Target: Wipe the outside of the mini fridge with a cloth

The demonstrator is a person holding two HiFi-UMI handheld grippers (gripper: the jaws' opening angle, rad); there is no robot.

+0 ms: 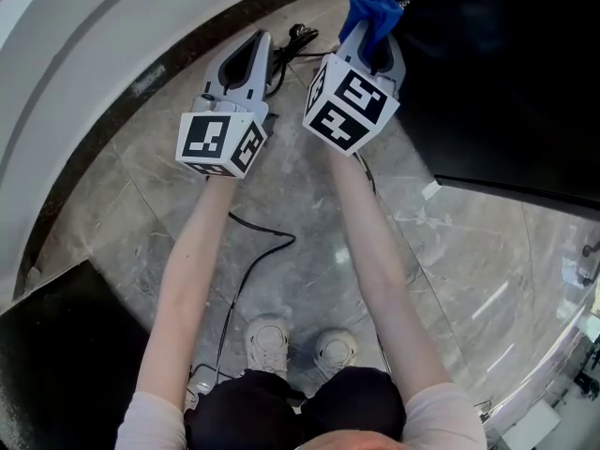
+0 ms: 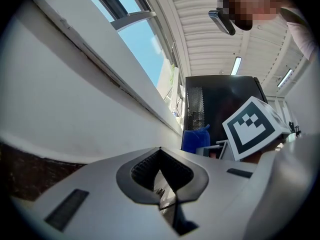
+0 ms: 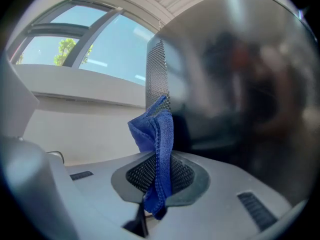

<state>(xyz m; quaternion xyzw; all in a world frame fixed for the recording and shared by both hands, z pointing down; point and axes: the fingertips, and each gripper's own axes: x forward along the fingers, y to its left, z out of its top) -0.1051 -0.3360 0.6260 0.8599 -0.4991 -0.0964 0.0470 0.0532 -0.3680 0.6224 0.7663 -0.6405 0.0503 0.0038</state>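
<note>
The black mini fridge stands at the upper right of the head view; its glossy side fills the right gripper view, with a mesh grille at its edge. My right gripper is shut on a blue cloth, which sticks up from the jaws against the fridge's corner. My left gripper is beside it to the left, shut with nothing in it, pointing toward the wall. The left gripper view also catches the blue cloth and the fridge.
A curved white wall with a dark base strip runs along the upper left. A black cable trails over the marble floor near the person's shoes. A dark surface sits at the lower left.
</note>
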